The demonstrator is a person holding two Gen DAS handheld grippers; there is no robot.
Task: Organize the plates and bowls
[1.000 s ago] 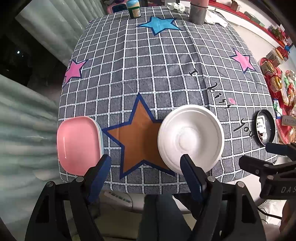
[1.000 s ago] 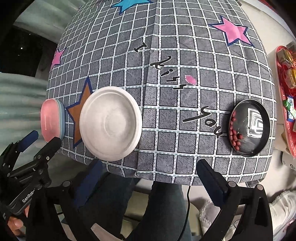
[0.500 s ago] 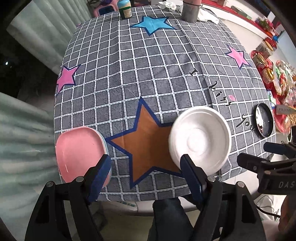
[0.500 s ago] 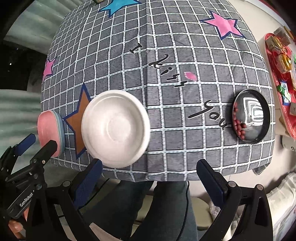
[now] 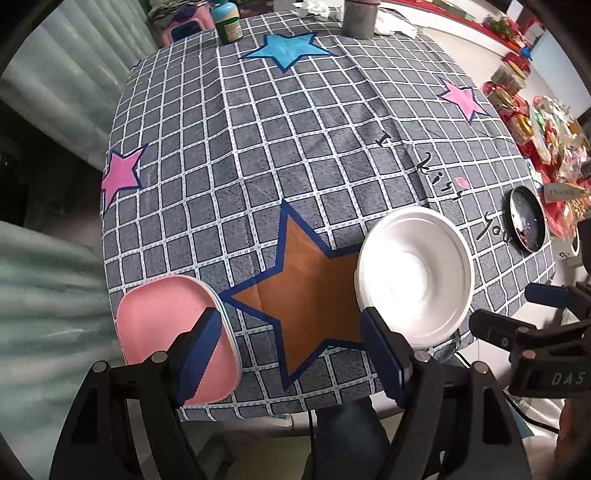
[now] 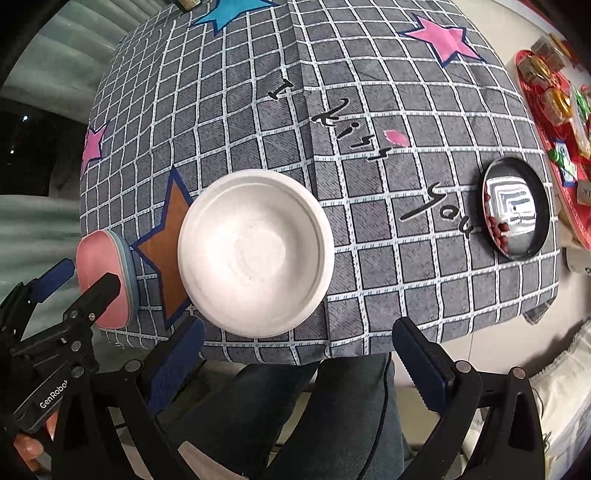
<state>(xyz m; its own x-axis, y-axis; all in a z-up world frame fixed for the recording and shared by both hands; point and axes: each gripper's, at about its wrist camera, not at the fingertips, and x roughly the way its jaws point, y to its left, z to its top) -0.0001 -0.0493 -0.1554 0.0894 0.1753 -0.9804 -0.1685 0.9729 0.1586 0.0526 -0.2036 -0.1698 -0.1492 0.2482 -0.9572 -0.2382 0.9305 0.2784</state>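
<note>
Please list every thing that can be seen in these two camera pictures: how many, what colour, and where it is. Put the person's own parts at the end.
bowl: 1, white, near table edge, beside the brown star
square plates: a stack, pink on top, pale blue edge beneath, near left corner
round dish: 1, black and shiny, small red pieces inside, near right edge
tablecloth: 1, grey checked with stars
jar: 1, green, far edge
cylinder: 1, grey, far edge
red tray: 1, packaged items on it, right of table
left gripper: black, blue pads, jaws open
right gripper: black, blue pads, jaws open
</note>
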